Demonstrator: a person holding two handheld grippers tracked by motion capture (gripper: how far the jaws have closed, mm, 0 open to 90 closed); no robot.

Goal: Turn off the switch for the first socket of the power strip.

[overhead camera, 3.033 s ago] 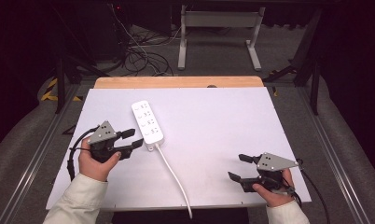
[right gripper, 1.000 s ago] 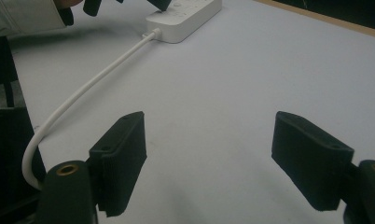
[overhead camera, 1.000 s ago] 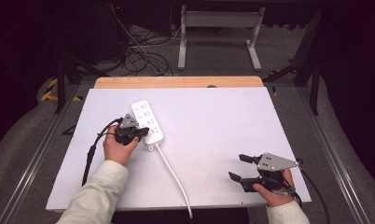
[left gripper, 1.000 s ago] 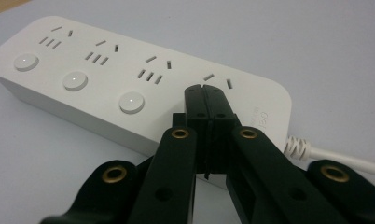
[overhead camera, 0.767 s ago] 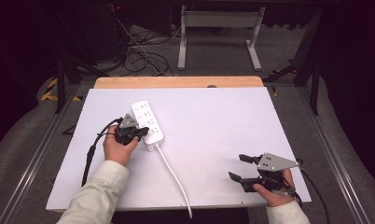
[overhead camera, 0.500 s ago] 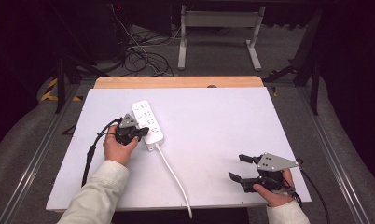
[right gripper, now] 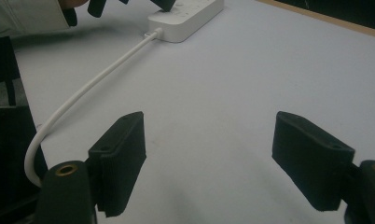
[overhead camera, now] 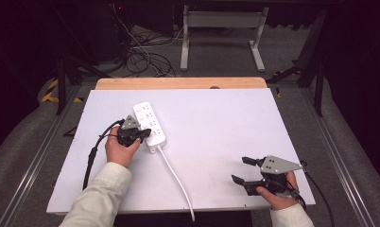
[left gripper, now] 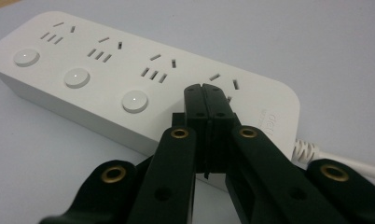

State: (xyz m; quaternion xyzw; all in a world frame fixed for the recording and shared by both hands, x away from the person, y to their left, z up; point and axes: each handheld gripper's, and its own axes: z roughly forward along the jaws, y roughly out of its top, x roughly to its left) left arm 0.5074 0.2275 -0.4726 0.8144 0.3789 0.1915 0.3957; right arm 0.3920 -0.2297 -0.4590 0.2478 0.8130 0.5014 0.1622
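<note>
Since three seconds ago, the left gripper (overhead camera: 140,135) has travelled from the table's left part to the power strip (overhead camera: 150,123), and for the last second it has held there; the right gripper (overhead camera: 241,170) has not shifted.

In the left gripper view the two black jaws are pressed flat together, and their joined tip rests on the strip's top (left gripper: 129,70) at the socket group nearest the cable end, about where that group's round button would sit. Judging by this, the work in hand is pressing a switch button; whether the button has clicked cannot be told. Three buttons farther from the cable look untouched, so most of the pressing may be left.

The power strip lies on the white table (overhead camera: 226,123), its white cable (overhead camera: 176,177) running from its near end off the table's near edge. The right gripper rests well to the right of the strip and nearer the person, jaws spread wide and empty.

Counted: one strip, four socket groups, three buttons visible, one cable, two grippers.
</note>
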